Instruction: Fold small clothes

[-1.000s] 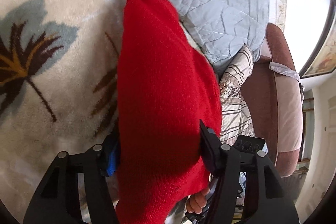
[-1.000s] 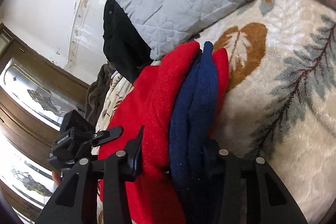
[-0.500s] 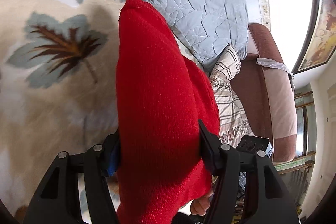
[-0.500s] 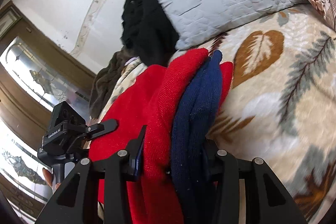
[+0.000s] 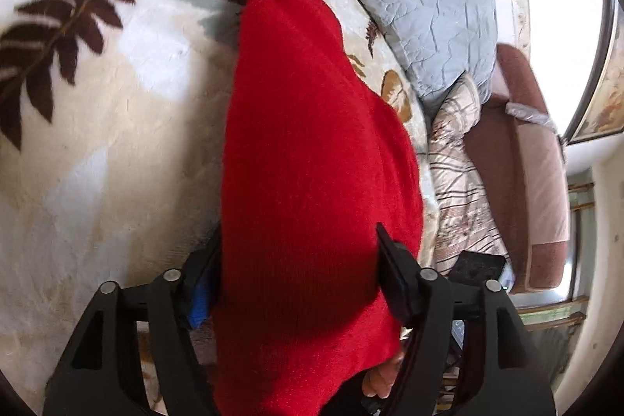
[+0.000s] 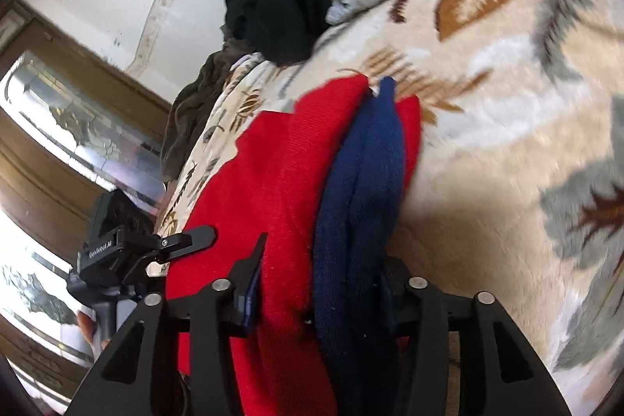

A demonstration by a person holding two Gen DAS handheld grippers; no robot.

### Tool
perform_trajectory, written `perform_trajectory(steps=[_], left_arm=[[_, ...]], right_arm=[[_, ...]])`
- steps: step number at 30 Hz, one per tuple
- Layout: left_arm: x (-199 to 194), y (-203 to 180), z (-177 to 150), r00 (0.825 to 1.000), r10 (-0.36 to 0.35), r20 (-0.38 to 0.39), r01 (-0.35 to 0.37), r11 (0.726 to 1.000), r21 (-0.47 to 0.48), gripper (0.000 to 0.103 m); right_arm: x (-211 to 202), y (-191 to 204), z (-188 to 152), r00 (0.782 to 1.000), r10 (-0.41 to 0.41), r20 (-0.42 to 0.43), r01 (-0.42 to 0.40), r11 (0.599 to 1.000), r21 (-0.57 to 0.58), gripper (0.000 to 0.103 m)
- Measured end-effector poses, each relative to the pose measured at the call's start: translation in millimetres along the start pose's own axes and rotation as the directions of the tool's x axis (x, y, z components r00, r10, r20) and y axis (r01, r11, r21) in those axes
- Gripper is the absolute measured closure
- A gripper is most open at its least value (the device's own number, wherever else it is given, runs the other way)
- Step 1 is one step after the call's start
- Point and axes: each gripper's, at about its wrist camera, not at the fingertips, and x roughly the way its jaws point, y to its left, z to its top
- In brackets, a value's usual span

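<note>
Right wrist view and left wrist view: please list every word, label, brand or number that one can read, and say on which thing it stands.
White lettering on the black camera block of the left gripper, seen in the right wrist view: too small and blurred to read.
Red garment, navy part, leaf-print blanket, grey quilted pillow: no text.

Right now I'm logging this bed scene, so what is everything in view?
red knit garment: one, red with navy part, between both tools, over the blanket
blanket: one, cream with leaf print, underneath
quilted pillow: one, pale blue-grey, far end
black clothing: one pile, beside the pillow
brown clothing: one, blanket's edge
striped bedding: one, beige, beside the armchair
armchair: one, brown and pink
left tool: black, jaws opening, garment between
right tool: black, jaws opening, garment between
</note>
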Motion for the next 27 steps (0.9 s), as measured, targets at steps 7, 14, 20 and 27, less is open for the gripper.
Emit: perform_trajectory(steps=[7,14,20,27], left_arm=[[-19.6,-9.1,7.1,0.998,-0.05,0.047,0.049,0.999,0.024,0.033],[-4.9,-24.3,15.8,0.986,0.068,0.15,-0.085,0.99,0.108,0.03],[16.4,-35.3,14.2,0.956,0.238,0.173,-0.274,0.935,0.226,0.025],[-36.4,-46.1,2.3,0.92,0.173,0.352,-0.272,0.928,0.253,0.025]], right_arm=[[-22.4,-0.6,9.4,0.995,-0.015,0.098,0.012,0.999,0.04,0.047],[-6.9,2.1,30.5,0.99,0.003,0.144,-0.007,1.0,0.027,0.038],[17.6,-9.5,27.9,0.989,-0.132,0.062,0.132,0.991,0.007,0.046],[-13.8,21.7,24.2,0.95,-0.209,0.233,0.247,0.958,-0.143,0.041]])
